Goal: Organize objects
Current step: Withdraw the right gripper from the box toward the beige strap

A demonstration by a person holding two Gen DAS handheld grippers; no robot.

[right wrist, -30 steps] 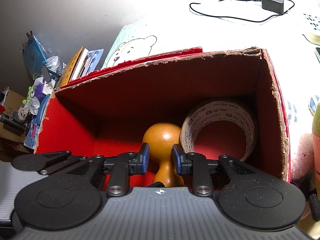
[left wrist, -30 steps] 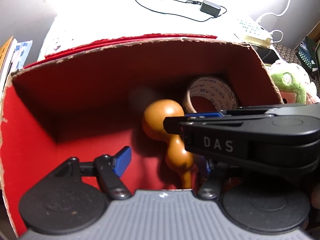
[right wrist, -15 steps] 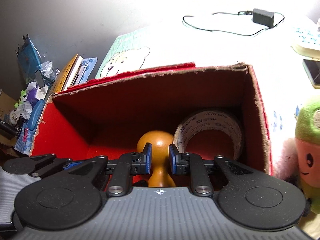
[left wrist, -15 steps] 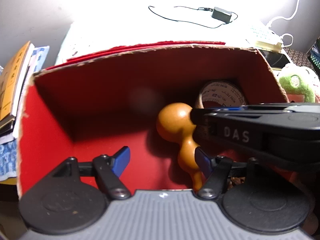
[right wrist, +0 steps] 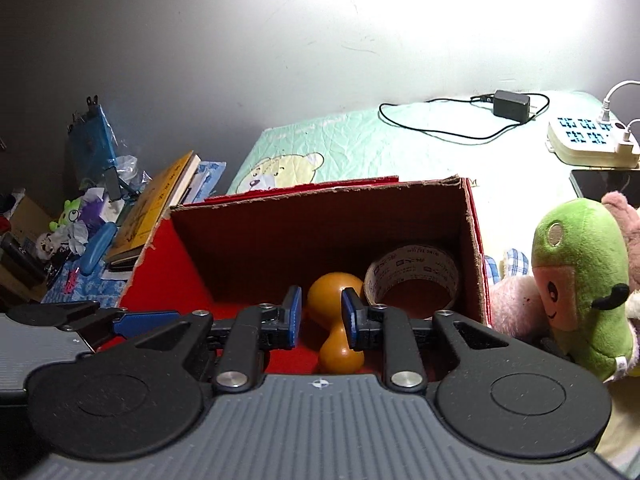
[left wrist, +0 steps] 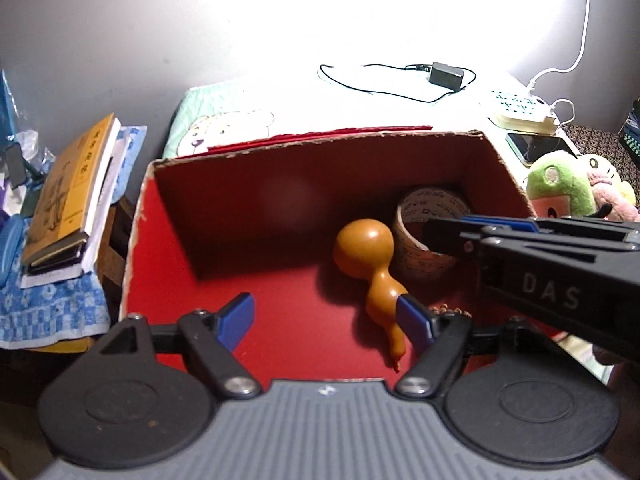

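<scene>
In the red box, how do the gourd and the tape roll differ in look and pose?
The gourd is smooth, plain orange and solid, with two bulbs and a thin stem; the tape roll is a hollow ring with printed text. The gourd lies flat; the tape roll stands on edge in the corner. Both rest inside the red box, side by side.

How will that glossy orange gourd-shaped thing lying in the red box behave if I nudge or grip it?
The glossy orange gourd-shaped thing looks rigid and smooth, so pads may slip on it. Its round bulbs suggest that it rolls when nudged, though the printed tape roll close beside it may stop that. The thin stem end seems breakable.
</scene>
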